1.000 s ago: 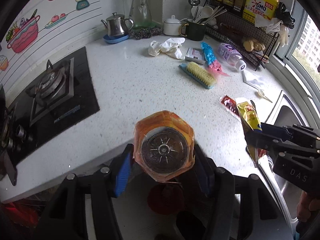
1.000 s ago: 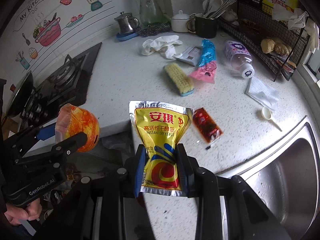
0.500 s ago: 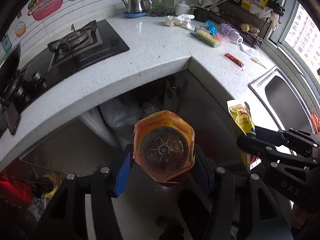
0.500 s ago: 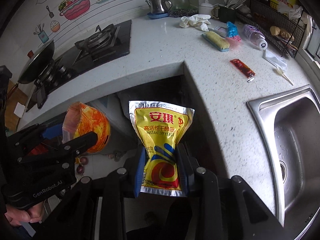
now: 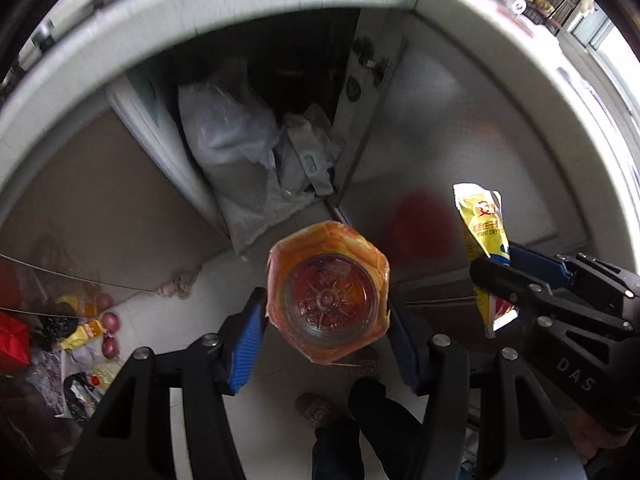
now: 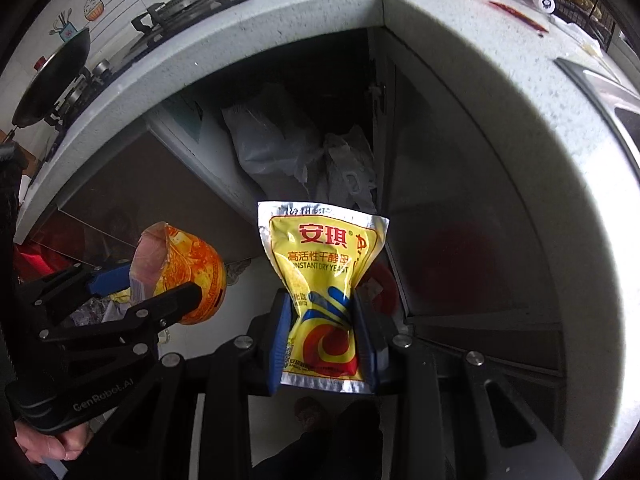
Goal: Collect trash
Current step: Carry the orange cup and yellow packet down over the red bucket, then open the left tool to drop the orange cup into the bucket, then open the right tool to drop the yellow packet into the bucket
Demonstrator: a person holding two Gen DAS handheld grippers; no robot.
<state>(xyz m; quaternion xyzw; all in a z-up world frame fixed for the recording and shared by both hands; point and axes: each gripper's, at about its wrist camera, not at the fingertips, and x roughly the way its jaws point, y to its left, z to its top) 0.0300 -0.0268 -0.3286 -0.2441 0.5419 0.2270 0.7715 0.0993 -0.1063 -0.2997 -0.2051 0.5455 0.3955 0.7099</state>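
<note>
Left gripper [image 5: 326,344] pinches the jar [image 5: 328,290] base-up, right gripper [image 6: 324,340] squeezes the yeast pouch [image 6: 322,276], both aimed floorward, presumably so the trash drops clean.

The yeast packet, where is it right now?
The yeast packet is pinched in the right gripper, centre of the right wrist view, below the countertop edge in front of the open cabinet, right of the orange bottle in the left gripper.
</note>
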